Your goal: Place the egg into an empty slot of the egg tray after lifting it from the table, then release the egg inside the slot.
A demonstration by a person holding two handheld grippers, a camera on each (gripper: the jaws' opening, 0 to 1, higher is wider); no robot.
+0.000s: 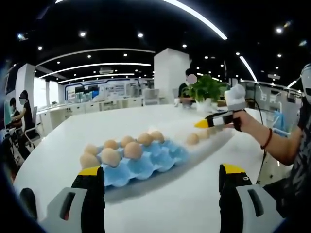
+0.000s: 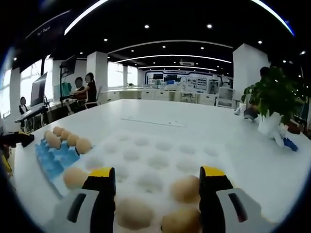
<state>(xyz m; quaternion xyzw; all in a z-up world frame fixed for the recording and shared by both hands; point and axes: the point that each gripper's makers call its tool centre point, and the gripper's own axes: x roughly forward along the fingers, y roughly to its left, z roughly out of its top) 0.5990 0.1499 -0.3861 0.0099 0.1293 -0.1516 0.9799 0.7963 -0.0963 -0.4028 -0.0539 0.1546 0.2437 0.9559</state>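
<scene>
Blue egg tray (image 1: 146, 162) near edge hidden by left gripper (image 1: 160, 187) fingers.

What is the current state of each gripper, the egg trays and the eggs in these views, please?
Left gripper: open, empty, hovering short of the blue tray.
Right gripper: open, empty, over eggs on the white tray.
Blue egg tray: partly filled, near slots empty.
Eggs in blue tray: seated in slots.
White egg tray: mostly empty slots.
Eggs on white tray: resting at its near end, not gripped.
</scene>
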